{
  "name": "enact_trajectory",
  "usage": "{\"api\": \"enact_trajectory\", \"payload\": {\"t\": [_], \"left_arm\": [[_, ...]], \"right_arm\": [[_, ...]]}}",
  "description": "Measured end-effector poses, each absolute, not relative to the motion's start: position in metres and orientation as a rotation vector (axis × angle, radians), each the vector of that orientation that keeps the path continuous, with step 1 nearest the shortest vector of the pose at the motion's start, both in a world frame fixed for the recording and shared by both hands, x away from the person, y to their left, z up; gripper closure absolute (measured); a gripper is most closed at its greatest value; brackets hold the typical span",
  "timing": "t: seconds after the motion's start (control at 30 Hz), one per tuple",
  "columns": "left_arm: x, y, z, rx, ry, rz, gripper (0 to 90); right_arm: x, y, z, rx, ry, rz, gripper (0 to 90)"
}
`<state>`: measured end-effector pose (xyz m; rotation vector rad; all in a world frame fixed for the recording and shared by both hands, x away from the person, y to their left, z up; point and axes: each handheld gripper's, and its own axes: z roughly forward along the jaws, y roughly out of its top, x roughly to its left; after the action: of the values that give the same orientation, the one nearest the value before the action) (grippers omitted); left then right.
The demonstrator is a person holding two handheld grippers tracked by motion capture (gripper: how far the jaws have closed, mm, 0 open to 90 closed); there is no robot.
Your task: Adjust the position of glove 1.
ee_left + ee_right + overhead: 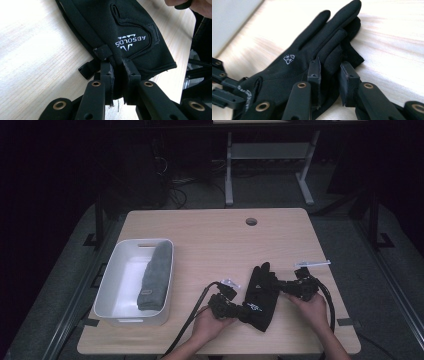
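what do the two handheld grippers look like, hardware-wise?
Both the left gripper and the right gripper are black linkage frames with brass-coloured pivot rivets and flat rectangular black fingers. A black cable trails from each, and a pale angular plate sits on top.

Black glove (pixel 130 30) – white print near the cuff reads "ABSOLDS" or close to it, seen upside down in the left gripper view, with a small chevron mark beside it. Small white emblem on the glove's back in the right gripper view – too small to read.
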<state>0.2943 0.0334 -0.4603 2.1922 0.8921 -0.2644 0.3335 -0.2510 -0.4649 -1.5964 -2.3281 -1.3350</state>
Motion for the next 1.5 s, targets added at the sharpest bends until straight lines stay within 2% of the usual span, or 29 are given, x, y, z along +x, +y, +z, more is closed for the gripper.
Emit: {"api": "enact_trajectory", "payload": {"t": [1.5], "left_arm": [[0.294,0.088,-0.401,2.117,0.881,-0.154,81.2]], "right_arm": [[0.349,-0.215,-0.397,-1.468,-2.162,-1.547,73.3]]}}
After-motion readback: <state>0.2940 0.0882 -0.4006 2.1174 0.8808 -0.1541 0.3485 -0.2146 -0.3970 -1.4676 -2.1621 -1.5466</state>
